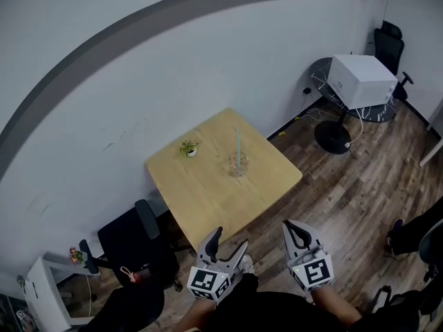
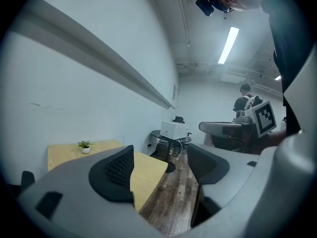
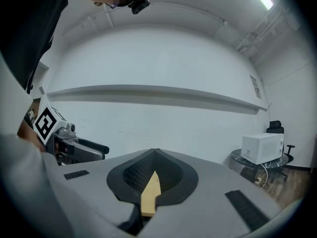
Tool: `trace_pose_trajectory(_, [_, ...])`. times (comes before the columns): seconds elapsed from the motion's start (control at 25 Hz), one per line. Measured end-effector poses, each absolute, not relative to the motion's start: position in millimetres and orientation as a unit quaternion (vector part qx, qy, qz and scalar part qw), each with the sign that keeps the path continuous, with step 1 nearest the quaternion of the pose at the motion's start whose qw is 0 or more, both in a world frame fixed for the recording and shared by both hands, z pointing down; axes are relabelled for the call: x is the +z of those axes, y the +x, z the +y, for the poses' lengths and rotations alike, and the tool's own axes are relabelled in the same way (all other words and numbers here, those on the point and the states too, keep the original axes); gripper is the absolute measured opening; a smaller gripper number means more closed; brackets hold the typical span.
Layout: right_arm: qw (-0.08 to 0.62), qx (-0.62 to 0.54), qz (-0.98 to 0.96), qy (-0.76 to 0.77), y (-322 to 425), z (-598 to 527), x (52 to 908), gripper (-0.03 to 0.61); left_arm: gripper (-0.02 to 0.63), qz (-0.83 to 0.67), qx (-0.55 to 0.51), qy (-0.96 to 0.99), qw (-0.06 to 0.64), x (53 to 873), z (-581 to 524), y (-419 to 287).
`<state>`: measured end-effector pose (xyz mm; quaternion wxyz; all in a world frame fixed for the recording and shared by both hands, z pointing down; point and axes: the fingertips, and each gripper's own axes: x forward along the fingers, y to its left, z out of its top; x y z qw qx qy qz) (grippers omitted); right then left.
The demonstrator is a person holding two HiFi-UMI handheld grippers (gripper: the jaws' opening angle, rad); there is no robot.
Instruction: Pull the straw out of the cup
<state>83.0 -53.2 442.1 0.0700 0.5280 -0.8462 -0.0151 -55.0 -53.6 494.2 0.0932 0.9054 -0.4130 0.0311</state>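
Left gripper (image 1: 231, 236) near my body: fingers wide, nothing between | right gripper (image 1: 297, 227): fingers pressed together, empty | straw (image 1: 237, 142) upright in cup (image 1: 238, 164), which I see well ahead of both on counter (image 1: 208, 192)

Even, cool indoor light fills all three views, with no hard shadows. A ceiling lamp (image 2: 228, 44) burns out to white in the left gripper view, and a second bright streak crosses the top right of the right gripper view. The pale wall (image 1: 138, 75) reads bright; the floor (image 1: 332, 206) darkens softly under the desk (image 1: 221, 185). Wide-angle distortion bends the wall's grey band (image 1: 173, 12) into an arc. Both gripper views darken to black at the corners, and the near fingers (image 2: 116, 172) look slightly soft.
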Motion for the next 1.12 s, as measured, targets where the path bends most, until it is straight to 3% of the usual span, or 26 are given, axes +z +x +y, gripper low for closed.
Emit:
trace_pose_trajectory(0.56, [0.084, -0.041, -0.861, 0.499, 36, -170, 431, 0.018, 0.333, -0.405, 0.013, 0.91, 0.09, 482, -178, -81])
trace_pose_trajectory(1.12, [0.08, -0.021, -0.877, 0.472, 59, -249, 453, 0.018, 0.33, -0.421, 0.069, 0.9, 0.091, 516, -260, -56])
